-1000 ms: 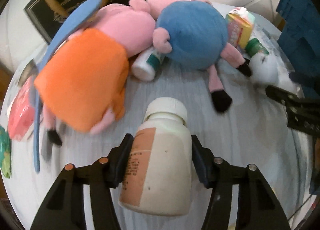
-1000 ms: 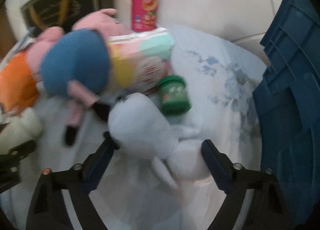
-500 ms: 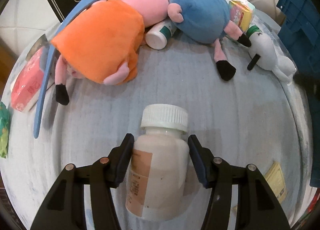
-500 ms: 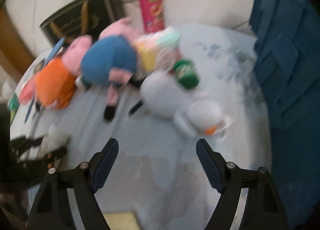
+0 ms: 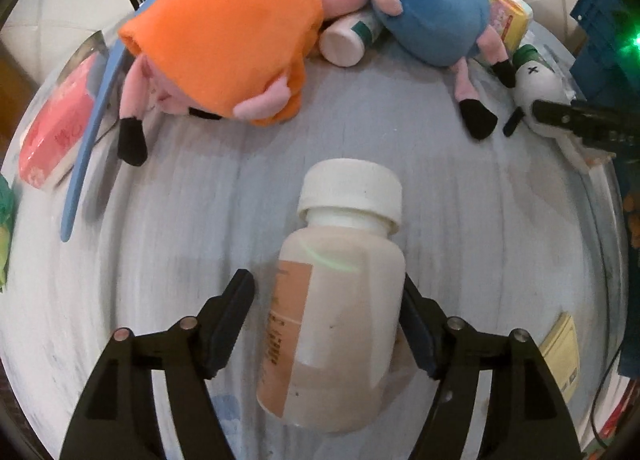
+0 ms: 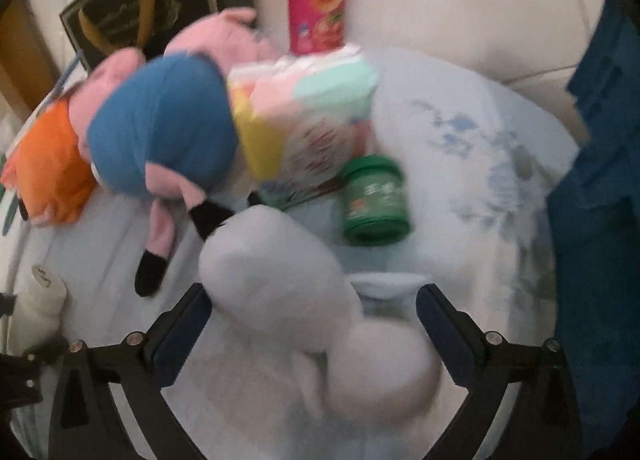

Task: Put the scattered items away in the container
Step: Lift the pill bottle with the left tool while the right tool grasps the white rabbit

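Your left gripper has just been opening around the white pill bottle: its left pad stands clear of the bottle with a gap showing, while the right pad sits against the bottle's side, so the bottle is between the jaws but no longer clamped. The bottle lies on the pale blue-grey table in the near middle, its white cap pointing away from you and its orange label on the left. Your right gripper has also just been opening and now stands spread wide over the white plush toy, which lies between the pads on the table at the near right; the left pad looks close to the toy's body, the right pad is apart from it, and the blur keeps you from telling whether anything touches. Beyond it a green jar lies on its side, with a pastel tissue pack just behind. At the far left the orange-dressed pig plush and the blue-dressed pig plush lie side by side, a second white bottle tucked between them. The dark blue container stands at the right edge of the table.
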The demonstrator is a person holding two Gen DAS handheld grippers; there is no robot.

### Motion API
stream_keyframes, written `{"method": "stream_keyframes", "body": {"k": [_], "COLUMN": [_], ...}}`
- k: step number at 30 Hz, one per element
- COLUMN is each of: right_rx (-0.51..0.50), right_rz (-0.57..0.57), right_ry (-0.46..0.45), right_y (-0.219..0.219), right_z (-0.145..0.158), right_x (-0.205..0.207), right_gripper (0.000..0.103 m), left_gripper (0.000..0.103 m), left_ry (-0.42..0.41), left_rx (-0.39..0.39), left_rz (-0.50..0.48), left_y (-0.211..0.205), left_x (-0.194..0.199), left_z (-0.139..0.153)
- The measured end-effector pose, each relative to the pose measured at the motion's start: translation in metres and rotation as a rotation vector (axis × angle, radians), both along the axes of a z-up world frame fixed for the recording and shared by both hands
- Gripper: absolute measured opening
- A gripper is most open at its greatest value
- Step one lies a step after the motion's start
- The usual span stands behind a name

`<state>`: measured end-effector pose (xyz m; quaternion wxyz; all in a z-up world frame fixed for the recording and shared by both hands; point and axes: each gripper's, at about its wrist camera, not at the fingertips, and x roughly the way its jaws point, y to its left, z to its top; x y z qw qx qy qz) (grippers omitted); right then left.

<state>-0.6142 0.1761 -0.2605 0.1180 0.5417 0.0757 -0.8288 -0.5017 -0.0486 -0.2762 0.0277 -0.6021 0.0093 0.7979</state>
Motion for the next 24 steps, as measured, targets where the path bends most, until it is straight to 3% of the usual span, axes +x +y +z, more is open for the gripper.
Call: {"method": "stream_keyframes", "body": {"k": [1, 2, 3, 5, 8, 15, 16, 19, 22, 24], "right_rx": [-0.004, -0.006, -0.004, -0.007, -0.091, -0.209, -0.208, -0.171, -0.141, -0.121], "right_rz": [-0.011, -0.021, -0.024, -0.028, -0.02, 0.012, 0.007, -0.018, -0.035, -0.04], "right_ry": [-0.024, -0.044, -0.052, -0.068, -0.087, -0.153, -0.151, -0.114, -0.077, -0.055], "right_y": [-0.001, -0.002, -0.004, -0.009, -0.018, -0.044, -0.044, -0.037, -0.031, -0.028], "right_z": [-0.005, -0.008, -0.009, -0.01, 0.006, 0.016, 0.017, 0.021, 0.026, 0.029], "right_x": [0.002, 0.004, 0.01, 0.022, 0.048, 0.096, 0.099, 0.1, 0.095, 0.091], "right_gripper": [0.102, 0.09, 0.085, 0.079, 0.077, 0.077, 0.079, 0.101, 0.102, 0.102], "left_gripper": [0.054, 0.054, 0.054, 0.054, 0.054, 0.054, 0.054, 0.054, 0.071, 0.071], "left_ry": [0.007, 0.012, 0.02, 0.033, 0.045, -0.004, -0.006, 0.012, 0.028, 0.019], "left_rx": [0.002, -0.002, -0.007, -0.018, -0.035, -0.029, -0.02, -0.004, -0.013, -0.009], "left_rz": [-0.01, -0.012, -0.015, -0.029, -0.059, -0.024, -0.014, 0.0, 0.016, 0.028], "left_y": [0.0, 0.0, -0.001, -0.003, -0.007, -0.03, -0.032, -0.035, -0.036, -0.037], "left_x": [0.0, 0.0, 0.001, 0.003, 0.008, 0.027, 0.029, 0.031, 0.03, 0.03], "left_z": [0.002, 0.004, 0.005, 0.009, 0.014, 0.01, 0.011, 0.019, 0.023, 0.02]}}
